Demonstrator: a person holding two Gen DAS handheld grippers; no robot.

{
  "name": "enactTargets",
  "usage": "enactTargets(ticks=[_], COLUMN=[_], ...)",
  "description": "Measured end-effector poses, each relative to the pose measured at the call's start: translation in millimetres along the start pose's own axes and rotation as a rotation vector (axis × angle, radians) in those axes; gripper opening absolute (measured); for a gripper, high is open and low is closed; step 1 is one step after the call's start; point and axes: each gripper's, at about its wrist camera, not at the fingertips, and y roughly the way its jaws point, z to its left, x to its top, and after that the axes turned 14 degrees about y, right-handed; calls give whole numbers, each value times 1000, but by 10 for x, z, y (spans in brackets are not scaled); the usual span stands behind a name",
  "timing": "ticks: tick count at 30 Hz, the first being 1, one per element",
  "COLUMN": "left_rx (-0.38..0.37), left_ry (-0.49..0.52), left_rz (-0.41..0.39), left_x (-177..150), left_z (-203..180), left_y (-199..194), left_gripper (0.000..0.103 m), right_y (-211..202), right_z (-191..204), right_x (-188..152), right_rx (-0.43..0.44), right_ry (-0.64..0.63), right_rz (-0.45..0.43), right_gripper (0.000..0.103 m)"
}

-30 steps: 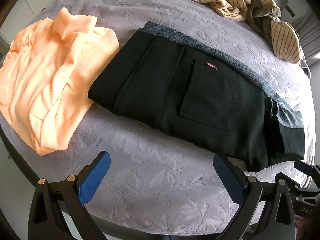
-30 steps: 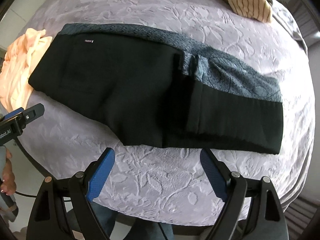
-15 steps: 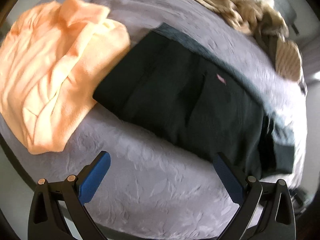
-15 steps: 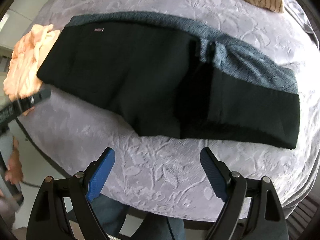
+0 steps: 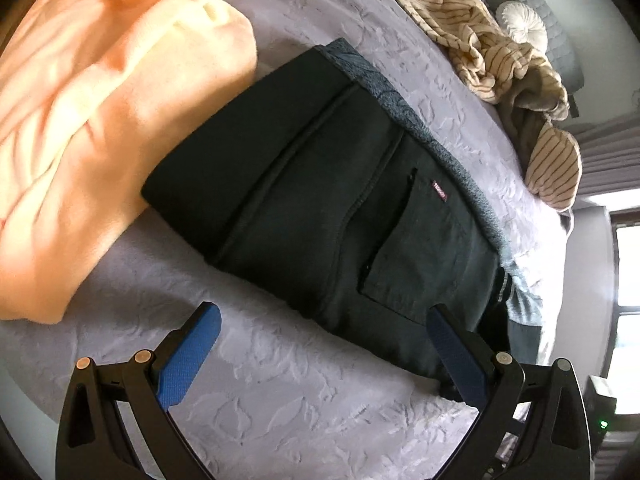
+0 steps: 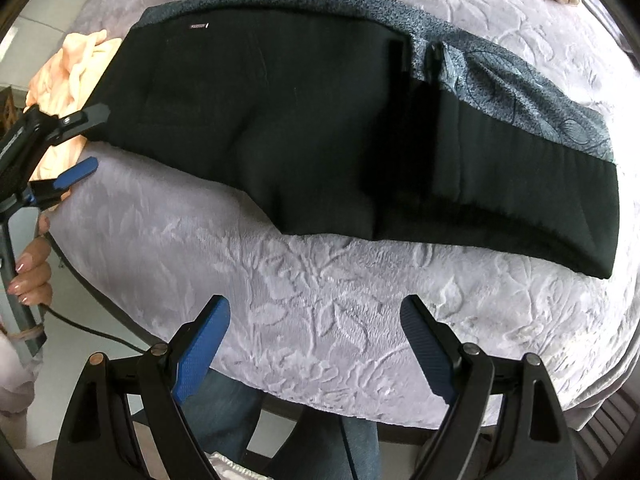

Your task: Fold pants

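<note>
Lavender embossed bedspread (image 6: pixel 320 300): black pants (image 6: pixel 320 120) folded lengthwise (peach garment (image 5: pixel 100 120) beside); left claw (image 5: pixel 320 356), right claw (image 6: pixel 316 344) both spread, empty.

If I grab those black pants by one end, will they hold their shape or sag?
The black pants lie limp in layers, so they will probably sag and unfold. The fabric looks thick, likely heavy enough to drag on the textured bedspread.
</note>
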Motion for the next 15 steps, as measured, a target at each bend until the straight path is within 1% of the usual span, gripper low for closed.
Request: enactTargets(ticks=[3,6,8,15], left_rx=[79,134,145,145], left_ry=[41,76,89,90], left_rz=[10,10,6,4], left_x=[27,43,52,71], left_z=[-76,-144,-164,-154], left_y=[30,31,34,55], left_gripper=[103,103,103,103], right_y=[6,6,0,-24], right_z=[-1,-26,-16,4], right_x=[1,-9,2,56], right_rx=[8,4,3,2], right_ry=[2,2,0,-3], right_rz=[6,8,8,9], right_gripper=[89,89,89,89])
